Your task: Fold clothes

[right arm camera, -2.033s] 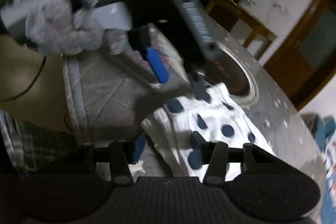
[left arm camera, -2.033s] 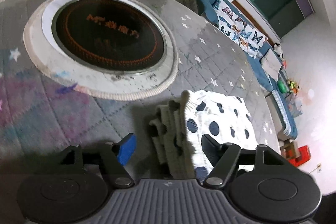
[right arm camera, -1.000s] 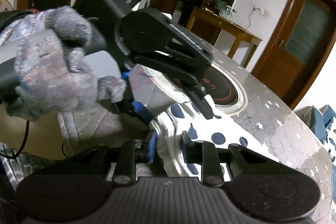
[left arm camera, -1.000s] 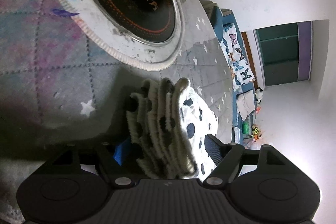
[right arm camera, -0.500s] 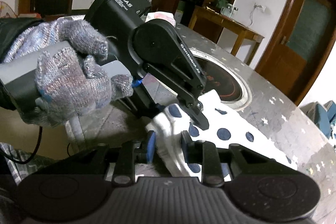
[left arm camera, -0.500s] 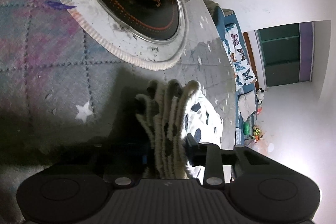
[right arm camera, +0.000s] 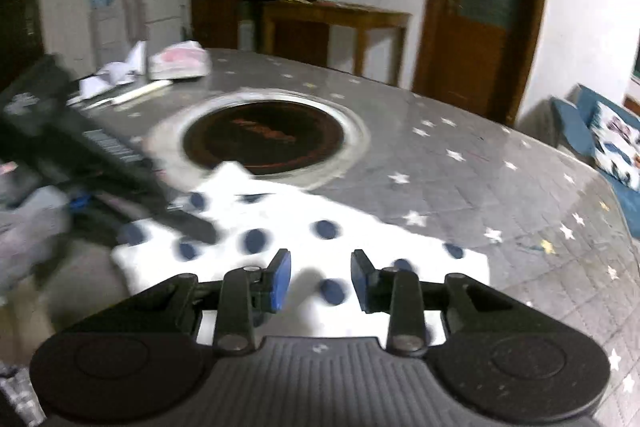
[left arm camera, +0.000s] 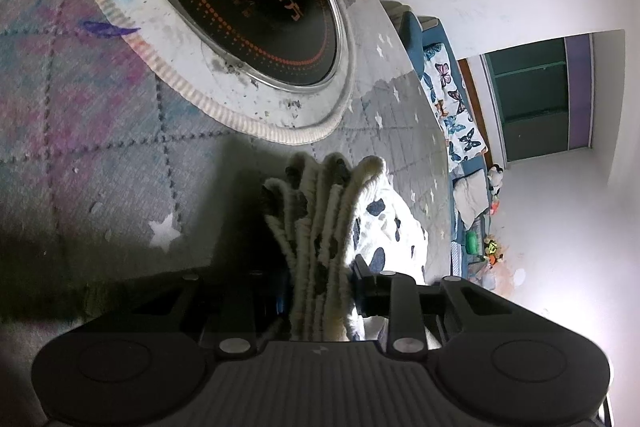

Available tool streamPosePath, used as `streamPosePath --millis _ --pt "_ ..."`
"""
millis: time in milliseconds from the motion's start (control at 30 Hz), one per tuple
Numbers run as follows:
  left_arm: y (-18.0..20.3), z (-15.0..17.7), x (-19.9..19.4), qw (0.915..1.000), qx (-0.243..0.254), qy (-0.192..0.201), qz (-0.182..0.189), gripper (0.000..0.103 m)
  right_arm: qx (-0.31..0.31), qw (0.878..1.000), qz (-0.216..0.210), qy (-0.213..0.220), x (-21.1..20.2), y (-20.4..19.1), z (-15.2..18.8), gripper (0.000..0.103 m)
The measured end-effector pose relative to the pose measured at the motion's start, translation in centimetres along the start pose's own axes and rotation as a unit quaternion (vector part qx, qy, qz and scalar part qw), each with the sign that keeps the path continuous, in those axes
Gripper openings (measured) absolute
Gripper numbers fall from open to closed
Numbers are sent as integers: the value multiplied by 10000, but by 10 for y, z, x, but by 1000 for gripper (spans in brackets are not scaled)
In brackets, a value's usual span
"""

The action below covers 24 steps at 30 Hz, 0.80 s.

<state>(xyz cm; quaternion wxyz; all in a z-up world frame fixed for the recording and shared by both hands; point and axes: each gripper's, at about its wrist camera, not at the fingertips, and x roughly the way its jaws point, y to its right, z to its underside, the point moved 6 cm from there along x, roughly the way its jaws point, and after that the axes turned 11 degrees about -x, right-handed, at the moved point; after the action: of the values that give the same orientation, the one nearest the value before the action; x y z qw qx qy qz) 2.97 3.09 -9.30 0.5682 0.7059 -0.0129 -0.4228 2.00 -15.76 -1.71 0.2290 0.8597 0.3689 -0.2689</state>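
Observation:
A white garment with dark blue dots (right arm camera: pixel 304 227) lies folded on the grey star-patterned table. In the left wrist view its stacked, ribbed edges (left arm camera: pixel 320 219) stand bunched between the fingers of my left gripper (left arm camera: pixel 320 297), which is shut on them. That same left gripper (right arm camera: pixel 188 223) shows blurred at the garment's left corner in the right wrist view. My right gripper (right arm camera: pixel 320 281) hovers over the garment's near part. Its jaws are opening and nothing sits between the blue pads (right arm camera: pixel 280 277).
A round black cooktop (right arm camera: pixel 264 137) in a pale ring (left arm camera: pixel 192 95) sits in the table's middle, just beyond the garment. Papers and a pink packet (right arm camera: pixel 180 63) lie at the far left. A wooden side table (right arm camera: pixel 336 23) and door stand behind; a blue sofa (right arm camera: pixel 608 143) is right.
My left gripper closed on the garment's stacked edge and stays there. My right gripper let go of the cloth, rolled and swung to the right, away from the left gripper.

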Motion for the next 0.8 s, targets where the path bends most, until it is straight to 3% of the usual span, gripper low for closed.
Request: streamPosePath --millis 300,567,633,800 --pt "0 -1 -2 10000 80 31 -19 32 435 9970 392 -506 46 57 17 33" --pt "1 -3 0 9999 155 44 -57 32 984 9869 1076 -687 32 107 48 33" --pt "1 -2 -1 9998 185 52 -74 32 984 9874 1100 -578 25 108 46 33" --pt "1 -1 -1 9997 226 79 -104 32 908 9931 693 -273 28 88 26 33"
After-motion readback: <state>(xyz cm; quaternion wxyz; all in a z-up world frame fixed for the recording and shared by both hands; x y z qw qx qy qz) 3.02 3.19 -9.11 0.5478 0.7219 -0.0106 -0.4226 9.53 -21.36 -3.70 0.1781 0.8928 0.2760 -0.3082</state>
